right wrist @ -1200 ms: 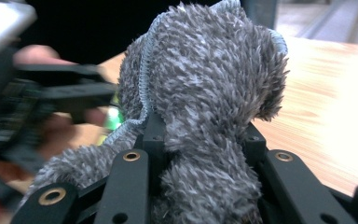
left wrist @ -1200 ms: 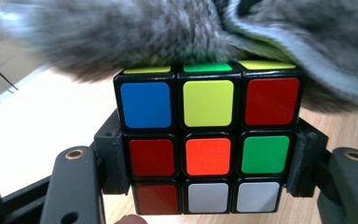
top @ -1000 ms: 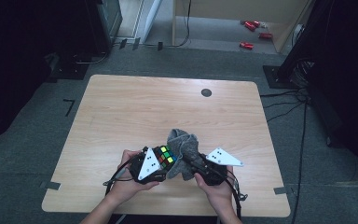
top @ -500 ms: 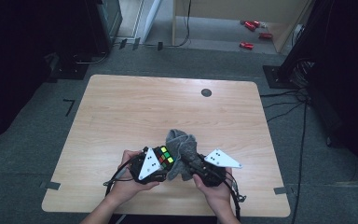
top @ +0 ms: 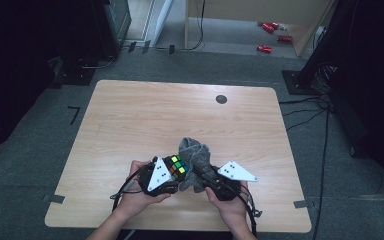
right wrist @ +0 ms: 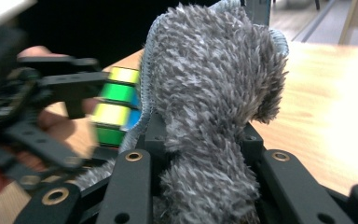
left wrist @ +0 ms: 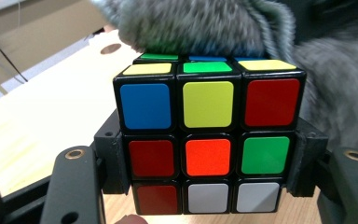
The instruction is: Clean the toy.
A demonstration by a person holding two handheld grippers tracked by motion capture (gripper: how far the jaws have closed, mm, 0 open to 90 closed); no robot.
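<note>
cube [left wrist: 208, 140]: top face part-covered by grey cloth [left wrist: 242, 28] | bottom row cut by frame edge | cloth edge blurred

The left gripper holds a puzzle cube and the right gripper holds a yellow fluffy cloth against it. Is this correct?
Not quite: the fluffy cloth is grey, not yellow, as the right gripper view shows. The rest is correct: the left gripper holds the puzzle cube and the right gripper holds the cloth against it.

Cube [left wrist: 208, 140]: glossy plastic, smooth stickers. Cloth [right wrist: 209, 107]: grey, fuzzy, shaggy pile. Table [top: 130, 120]: light wood, matt.
</note>
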